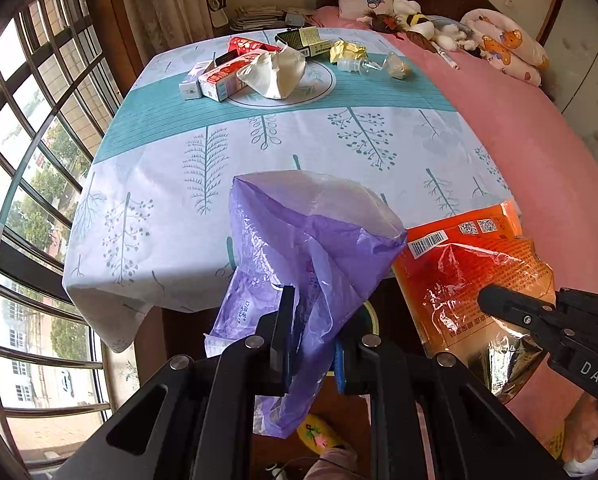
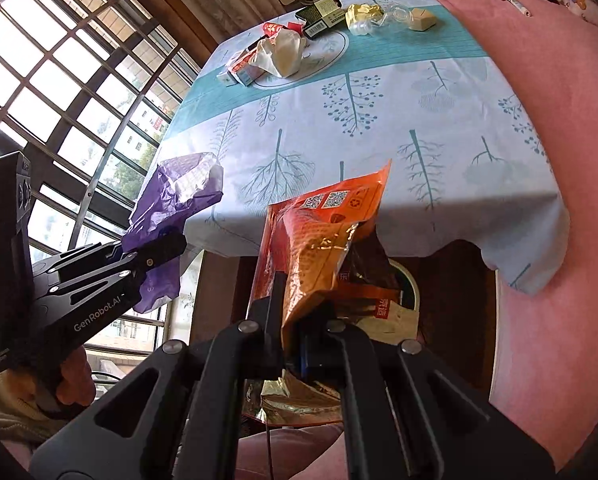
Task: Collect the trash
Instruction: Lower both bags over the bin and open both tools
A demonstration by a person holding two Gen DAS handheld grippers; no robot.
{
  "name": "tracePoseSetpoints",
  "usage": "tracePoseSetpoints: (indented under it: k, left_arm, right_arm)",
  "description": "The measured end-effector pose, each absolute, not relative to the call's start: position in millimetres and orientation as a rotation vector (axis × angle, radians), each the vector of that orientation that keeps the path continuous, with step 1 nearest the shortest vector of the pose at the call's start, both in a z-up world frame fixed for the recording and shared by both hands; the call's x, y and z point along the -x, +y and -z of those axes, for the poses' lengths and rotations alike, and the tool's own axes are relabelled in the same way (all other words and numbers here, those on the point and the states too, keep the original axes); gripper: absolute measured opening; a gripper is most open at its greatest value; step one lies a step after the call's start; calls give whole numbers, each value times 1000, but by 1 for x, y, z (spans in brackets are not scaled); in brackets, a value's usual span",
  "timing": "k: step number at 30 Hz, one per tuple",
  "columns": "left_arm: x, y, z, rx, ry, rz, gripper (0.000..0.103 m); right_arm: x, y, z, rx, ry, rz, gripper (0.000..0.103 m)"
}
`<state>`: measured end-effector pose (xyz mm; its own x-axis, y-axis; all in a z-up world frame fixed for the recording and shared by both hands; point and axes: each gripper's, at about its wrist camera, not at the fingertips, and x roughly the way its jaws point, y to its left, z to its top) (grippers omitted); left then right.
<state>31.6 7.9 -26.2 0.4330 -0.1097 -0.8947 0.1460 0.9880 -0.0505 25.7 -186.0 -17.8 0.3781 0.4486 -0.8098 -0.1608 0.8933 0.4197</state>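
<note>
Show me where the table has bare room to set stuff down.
The near half of the table is bare, from the teal band to the front edge, though the purple bag in the left claw and the orange packet in the right claw hang over that edge. The far end is crowded: boxes, crumpled tissue, yellow wrapper, clear bottle.

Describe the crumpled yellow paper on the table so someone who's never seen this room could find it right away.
Start at the table with the tree-print cloth beside the pink bed. At its far end lies a trash pile; the yellow paper sits between the dark green box and the clear bottle, the only bright yellow crumpled wad there.
</note>
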Motion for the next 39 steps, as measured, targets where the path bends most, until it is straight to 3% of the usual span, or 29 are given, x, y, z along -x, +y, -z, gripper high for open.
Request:
tracePoseSetpoints:
  k: [16,23,36,39]
  left_arm:
    - [-4,36,83,-19,1225,178,15]
    - [-11,33,158,-14,1320,160,15]
    - [-55,6,364,-54,1365,127,15]
    - [-61,2,399,-41,1372,130,21]
  right_arm:
    - [-13,-153,77,-241,1276,-360,3]
    - [-23,-147,170,-237,1383,-289,3]
    - [-73,-147,386,-308,1433,-197,3]
    - [-83,-142,420,-306,1431,-215,7]
